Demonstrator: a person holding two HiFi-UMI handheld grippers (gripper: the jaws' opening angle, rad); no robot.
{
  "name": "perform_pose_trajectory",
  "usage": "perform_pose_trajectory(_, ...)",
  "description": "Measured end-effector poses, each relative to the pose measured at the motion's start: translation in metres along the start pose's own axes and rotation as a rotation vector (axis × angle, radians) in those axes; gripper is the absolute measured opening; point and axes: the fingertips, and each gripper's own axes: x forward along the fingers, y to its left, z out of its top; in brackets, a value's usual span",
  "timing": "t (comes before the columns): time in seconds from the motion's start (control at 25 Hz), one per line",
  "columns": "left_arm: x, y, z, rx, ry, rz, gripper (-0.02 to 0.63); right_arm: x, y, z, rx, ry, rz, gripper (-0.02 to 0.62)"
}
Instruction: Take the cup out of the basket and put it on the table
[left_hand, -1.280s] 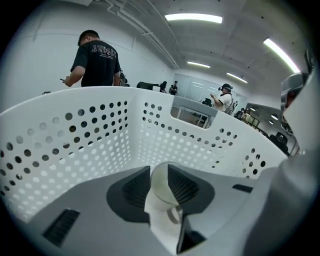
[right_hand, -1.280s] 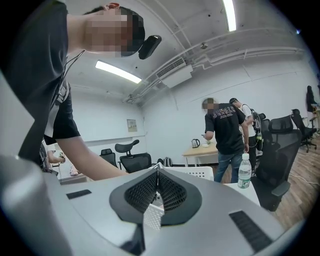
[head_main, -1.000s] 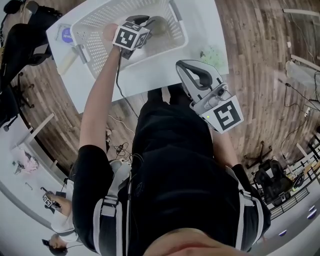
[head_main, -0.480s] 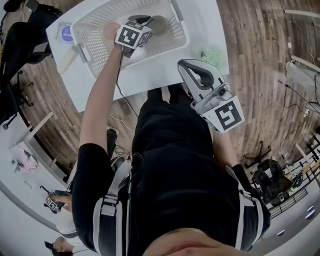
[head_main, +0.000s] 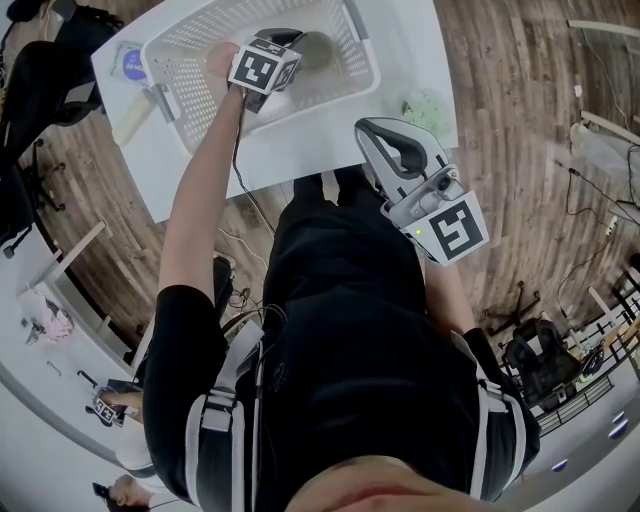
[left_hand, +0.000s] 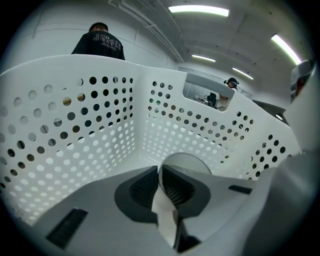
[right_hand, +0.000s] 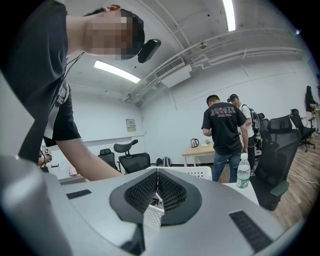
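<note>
A white perforated basket (head_main: 190, 70) stands on the white table (head_main: 400, 50). Inside it lies a pale grey cup (head_main: 315, 48). My left gripper (head_main: 292, 50) reaches down into the basket and is shut on the cup's rim. In the left gripper view the thin cup wall (left_hand: 165, 200) sits pinched between the pads of the left gripper (left_hand: 161, 172), and the cup's round face (left_hand: 195, 162) shows just beyond, against the basket's wall (left_hand: 75, 125). My right gripper (head_main: 365, 130) hovers at the table's near edge, shut and empty, as the right gripper view (right_hand: 157, 172) shows.
A green crumpled thing (head_main: 425, 105) lies on the table right of the basket. A blue round item (head_main: 133, 68) and a pale stick (head_main: 135, 120) lie to its left. A water bottle (right_hand: 243, 172), office chairs and standing people are in the room beyond.
The left gripper has shifted only slightly inside the basket, still closed on the cup. The right gripper has stayed where it was.
</note>
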Motion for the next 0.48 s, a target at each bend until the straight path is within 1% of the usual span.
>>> perform_pose_trajectory(0.24,-0.007,-0.001,-0.002,-0.004,0.010,0.010,0.048,-0.002,0.002,0.000,-0.007,-0.001,0.000,0.020)
perform_pose_trajectory(0.48,-0.025,0.002,0.015,-0.016,-0.048,0.026,0.048,-0.002,0.004,0.005,-0.030,-0.003,0.004,0.020)
